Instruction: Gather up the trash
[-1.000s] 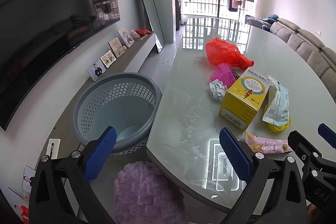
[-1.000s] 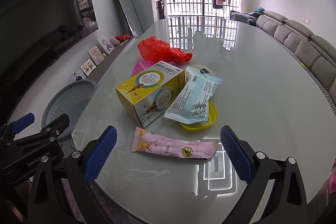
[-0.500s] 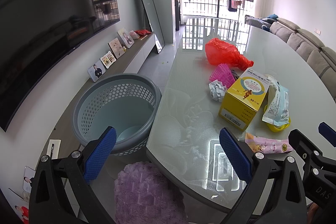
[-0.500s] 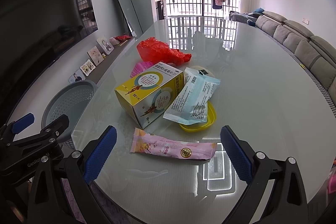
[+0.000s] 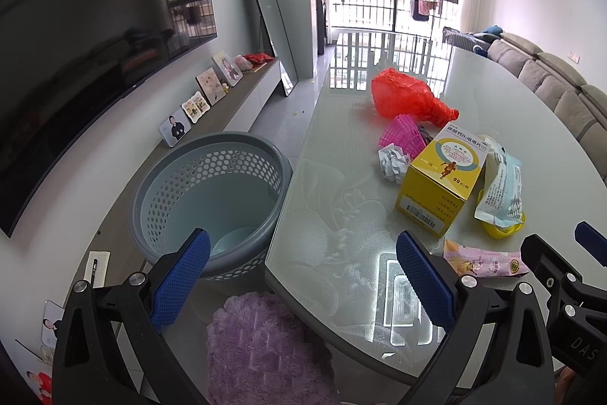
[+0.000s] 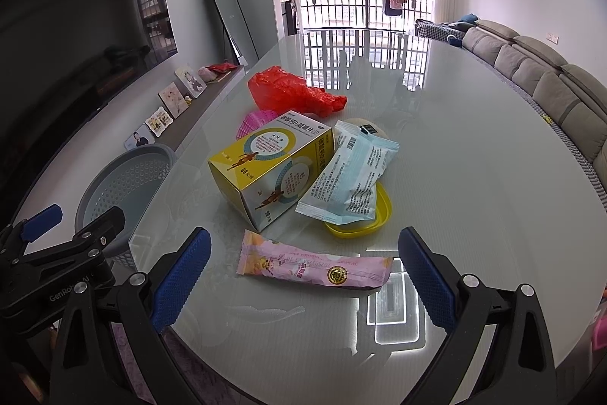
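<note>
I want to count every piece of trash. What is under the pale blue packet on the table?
The pale blue packet lies tilted across a yellow dish, its upper end against the yellow box. A round beige thing shows behind it. The dish's inside is covered.

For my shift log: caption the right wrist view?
Open right gripper above pink wrapper on glass table; yellow box behind.

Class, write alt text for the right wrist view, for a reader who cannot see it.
Open right tongs hover over a pink wrapper on a glossy table. Behind it lie a yellow box, a pale blue packet on a yellow lid, and a red bag; a grey basket stands left.
</note>
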`<act>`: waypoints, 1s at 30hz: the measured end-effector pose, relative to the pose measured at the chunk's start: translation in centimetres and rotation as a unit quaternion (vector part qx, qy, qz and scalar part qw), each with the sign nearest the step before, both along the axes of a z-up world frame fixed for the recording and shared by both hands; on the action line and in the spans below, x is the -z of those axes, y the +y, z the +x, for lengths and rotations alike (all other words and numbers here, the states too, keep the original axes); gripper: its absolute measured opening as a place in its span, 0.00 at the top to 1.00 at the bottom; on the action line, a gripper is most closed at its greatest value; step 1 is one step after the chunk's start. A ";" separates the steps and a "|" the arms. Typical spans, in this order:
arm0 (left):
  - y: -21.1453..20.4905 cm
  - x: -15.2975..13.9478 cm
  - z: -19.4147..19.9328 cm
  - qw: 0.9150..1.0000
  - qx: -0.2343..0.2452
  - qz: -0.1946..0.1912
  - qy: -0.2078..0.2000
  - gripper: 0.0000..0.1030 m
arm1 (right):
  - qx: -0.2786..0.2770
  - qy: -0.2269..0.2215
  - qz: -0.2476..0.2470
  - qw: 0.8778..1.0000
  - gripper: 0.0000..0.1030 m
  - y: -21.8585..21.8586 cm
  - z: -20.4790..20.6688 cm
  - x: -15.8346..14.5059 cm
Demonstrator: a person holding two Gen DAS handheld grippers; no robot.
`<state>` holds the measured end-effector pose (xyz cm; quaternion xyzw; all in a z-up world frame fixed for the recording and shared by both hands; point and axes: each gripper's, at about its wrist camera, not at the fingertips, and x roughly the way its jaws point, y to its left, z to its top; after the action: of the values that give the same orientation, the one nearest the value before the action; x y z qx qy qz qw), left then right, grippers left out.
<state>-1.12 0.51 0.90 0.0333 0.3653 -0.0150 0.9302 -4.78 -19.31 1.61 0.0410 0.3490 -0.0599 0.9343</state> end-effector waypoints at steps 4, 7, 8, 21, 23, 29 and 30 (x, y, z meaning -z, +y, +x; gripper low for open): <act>0.0 0.0 0.0 1.000 0.000 0.000 -0.001 0.06 | 0.000 -0.001 -0.001 1.000 0.08 0.0 0.0 0.0; 0.0 0.0 0.0 1.000 0.000 0.000 0.000 0.06 | 0.000 0.000 -0.001 1.000 0.08 0.0 0.0 0.0; 0.0 0.0 0.0 1.000 0.000 0.000 0.000 0.06 | 0.000 0.000 -0.001 1.000 0.08 0.0 0.0 0.0; 0.0 0.0 -0.1 1.000 0.001 0.000 0.001 0.06 | 0.000 -0.001 0.000 1.000 0.08 -0.2 0.0 0.0; -0.1 0.2 0.0 1.000 0.002 -0.001 0.002 0.06 | -0.001 -0.001 0.002 1.000 0.08 -0.2 -0.1 0.1; -0.5 0.9 0.1 1.000 0.008 0.002 0.012 0.06 | 0.010 0.005 0.006 1.000 0.08 -1.8 -0.5 0.8; -0.7 1.1 0.1 1.000 0.009 0.003 0.013 0.06 | 0.013 0.008 0.004 1.000 0.08 -2.1 -0.6 1.1</act>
<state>-0.97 -0.18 -0.19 0.0395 0.3775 -0.0229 0.9249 -5.34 -21.38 0.56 0.0492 0.3557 -0.0708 0.9306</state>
